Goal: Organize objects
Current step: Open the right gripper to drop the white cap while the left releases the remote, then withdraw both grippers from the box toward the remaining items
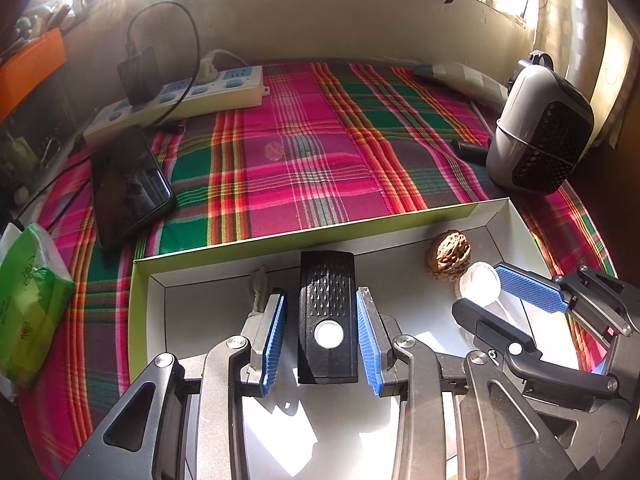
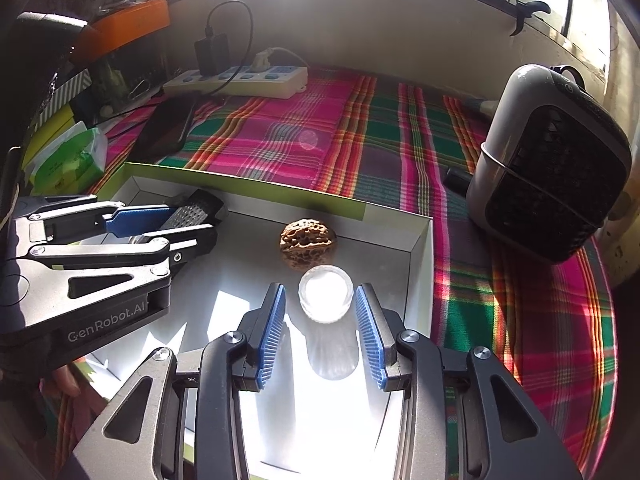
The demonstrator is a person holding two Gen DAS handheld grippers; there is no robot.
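Inside the white tray (image 1: 496, 216), green on its outer rim, three things lie. Left gripper (image 1: 322, 334) straddles a black flashlight-like device (image 1: 327, 312): flat oblong body, raised diamond knurling on the far half, round silver button toward the near end. It rests on the tray floor, lengthwise between the blue ribbed pads (image 1: 275, 336); a thin gap shows on each side, so the jaws are released, not pressing.

Right gripper (image 2: 320, 324) frames a small clear round jar with a white top (image 2: 326, 296), standing upright on the tray floor. Pads stand apart from its sides; jaws loosened, nothing clamped.

Walnut (image 2: 308, 236), brown, deeply pitted and wrinkled, sits just beyond the jar, near the tray's far wall.

Bench is covered with a pink, green and red plaid cloth (image 1: 304, 152). On it, well apart from the tray: white power strip (image 1: 192, 96), dark phone (image 1: 128, 188), green tissue pack (image 1: 28, 304), grey-and-black small heater (image 1: 540, 128).
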